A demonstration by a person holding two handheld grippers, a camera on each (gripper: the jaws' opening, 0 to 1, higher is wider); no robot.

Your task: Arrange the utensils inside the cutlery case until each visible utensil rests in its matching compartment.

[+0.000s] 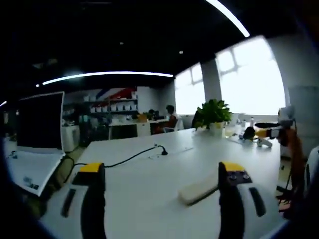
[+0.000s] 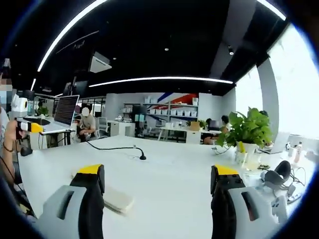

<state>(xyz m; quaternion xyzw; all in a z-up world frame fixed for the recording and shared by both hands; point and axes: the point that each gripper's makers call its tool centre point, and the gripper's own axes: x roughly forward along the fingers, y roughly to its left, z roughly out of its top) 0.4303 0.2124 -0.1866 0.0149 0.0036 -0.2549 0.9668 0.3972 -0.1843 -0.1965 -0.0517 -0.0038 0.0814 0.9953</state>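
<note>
Writing: none legible in either view; the labels on the shelf boxes at the far wall are too small to read.

Left gripper (image 1: pixel 162 174): black jaws with yellow tips, standing wide apart, nothing between them. They hang above a long white table (image 1: pixel 149 169).

Flat pale cream cutlery case (image 1: pixel 198 190): lies closed on the table, just inside the left gripper's right-hand jaw and partly behind it, not touching that can be told. In the right gripper view the same case (image 2: pixel 115 198) lies just beside the left-hand jaw, towards the gap. No utensils can be made out.

Right gripper (image 2: pixel 158 174): black jaws with yellow tips on grey bodies, set wide apart, holding nothing, above the same table.

Black cable with a small black plug end (image 1: pixel 144 153): runs across the table well beyond the case; seen too in the right gripper view (image 2: pixel 119 148).

Green leafy plant in a white pot (image 1: pixel 214 115): at the table's far right edge; nearer and larger in the right gripper view (image 2: pixel 246 132).

Left gripper view adds: a dark laptop with a white casing (image 1: pixel 41 124) open at the left edge.

Right gripper view adds: a seated person (image 2: pixel 87 124) at a far desk, a slanted monitor (image 2: pixel 66 109), and black headphones (image 2: pixel 277 174) at the right.
</note>
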